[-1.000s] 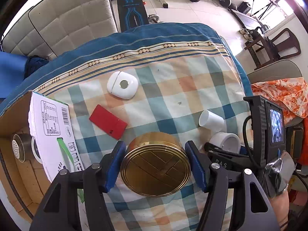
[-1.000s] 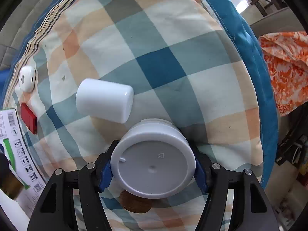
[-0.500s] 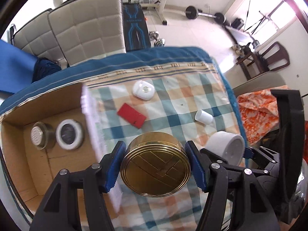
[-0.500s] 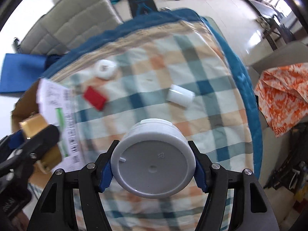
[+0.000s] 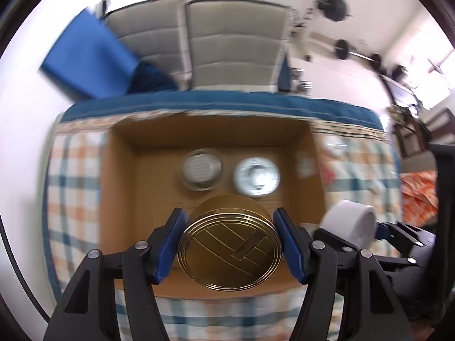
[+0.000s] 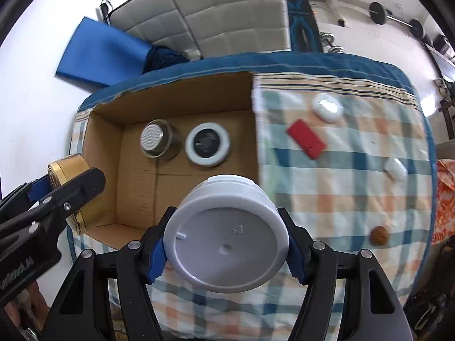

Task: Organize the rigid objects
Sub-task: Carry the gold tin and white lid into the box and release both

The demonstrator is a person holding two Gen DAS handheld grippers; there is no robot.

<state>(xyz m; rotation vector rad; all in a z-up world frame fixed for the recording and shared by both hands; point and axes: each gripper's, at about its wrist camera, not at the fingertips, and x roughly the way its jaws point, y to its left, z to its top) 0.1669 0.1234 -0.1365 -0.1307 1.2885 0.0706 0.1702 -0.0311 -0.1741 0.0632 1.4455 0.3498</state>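
currently left tongs (image 5: 230,245) clench a gold round tin (image 5: 230,241) above the open cardboard box (image 6: 136,170). right tongs (image 6: 226,245) clench a white round jar (image 6: 226,234) over the box's right wall. red card (image 6: 306,138) and white case (image 6: 327,107) lie on the checked cloth (image 6: 341,199), right of box.

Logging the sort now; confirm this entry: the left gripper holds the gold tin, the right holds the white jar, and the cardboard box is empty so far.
Not empty: the right wrist view shows the cardboard box already holding a metal strainer cup and a white-rimmed round container. The left gripper does hold the gold tin, the right gripper the white jar.
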